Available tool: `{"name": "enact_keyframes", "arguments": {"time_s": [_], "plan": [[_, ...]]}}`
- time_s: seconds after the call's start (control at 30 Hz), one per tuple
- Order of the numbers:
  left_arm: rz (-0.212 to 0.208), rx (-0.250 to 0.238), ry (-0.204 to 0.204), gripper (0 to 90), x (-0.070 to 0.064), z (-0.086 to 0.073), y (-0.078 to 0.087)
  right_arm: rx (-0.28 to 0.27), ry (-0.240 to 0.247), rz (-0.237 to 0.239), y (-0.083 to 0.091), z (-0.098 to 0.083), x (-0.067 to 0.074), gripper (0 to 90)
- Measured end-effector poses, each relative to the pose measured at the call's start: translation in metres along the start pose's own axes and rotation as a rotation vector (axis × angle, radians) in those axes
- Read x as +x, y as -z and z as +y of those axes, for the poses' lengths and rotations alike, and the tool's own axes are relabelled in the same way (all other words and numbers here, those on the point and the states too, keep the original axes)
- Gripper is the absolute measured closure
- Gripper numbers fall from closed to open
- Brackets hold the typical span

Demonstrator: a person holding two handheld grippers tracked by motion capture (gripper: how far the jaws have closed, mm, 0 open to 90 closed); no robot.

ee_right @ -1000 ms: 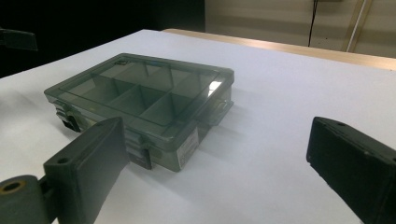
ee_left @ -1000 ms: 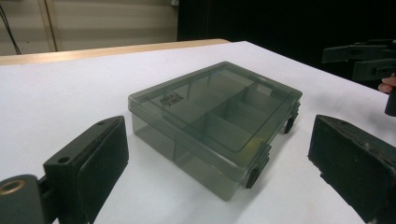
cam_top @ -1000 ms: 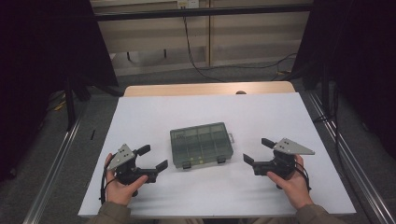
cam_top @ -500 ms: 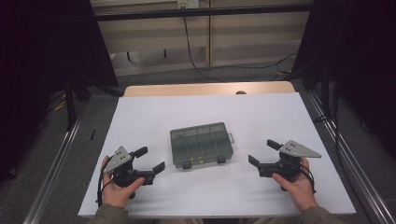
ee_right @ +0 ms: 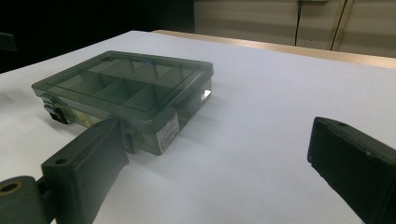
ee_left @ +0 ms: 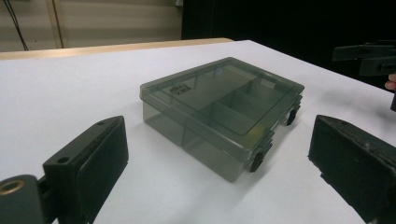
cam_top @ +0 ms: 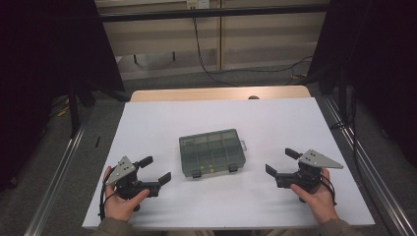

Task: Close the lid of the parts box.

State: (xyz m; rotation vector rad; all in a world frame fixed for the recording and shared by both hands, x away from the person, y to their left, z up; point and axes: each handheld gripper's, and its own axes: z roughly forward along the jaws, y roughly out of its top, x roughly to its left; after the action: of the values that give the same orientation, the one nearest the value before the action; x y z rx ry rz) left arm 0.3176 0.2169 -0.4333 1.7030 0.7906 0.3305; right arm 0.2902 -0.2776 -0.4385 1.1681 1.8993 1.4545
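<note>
Having drawn back toward the table's near edge, the left gripper (cam_top: 156,170) and right gripper (cam_top: 280,162) flank the closed smoky-grey translucent plastic compartment box (cam_top: 212,153) at the white table's (cam_top: 162,118) middle. Both grippers' jaws stand wide apart, empty. The lid's embossed lettering and the white side label (ee_right: 167,132) are too small to read.

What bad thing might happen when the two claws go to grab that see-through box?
The compartment box lies closed and loose on the smooth white table, so a push from just the left gripper or the right gripper would probably slide it away instead of holding it. Its two small black latches face the person; wide-open jaws may slip off such tiny parts. If it pops open while tilted, whatever is inside might spill.
</note>
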Motion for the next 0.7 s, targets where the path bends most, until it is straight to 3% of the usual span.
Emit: {"name": "enact_keyframes", "arguments": {"time_s": [0.7], "plan": [[0.016, -0.009, 0.002, 4.3, 0.002, -0.004, 0.008, -0.001, 0.004, -0.029, 0.013, -0.007, -0.009, 4.4]]}}
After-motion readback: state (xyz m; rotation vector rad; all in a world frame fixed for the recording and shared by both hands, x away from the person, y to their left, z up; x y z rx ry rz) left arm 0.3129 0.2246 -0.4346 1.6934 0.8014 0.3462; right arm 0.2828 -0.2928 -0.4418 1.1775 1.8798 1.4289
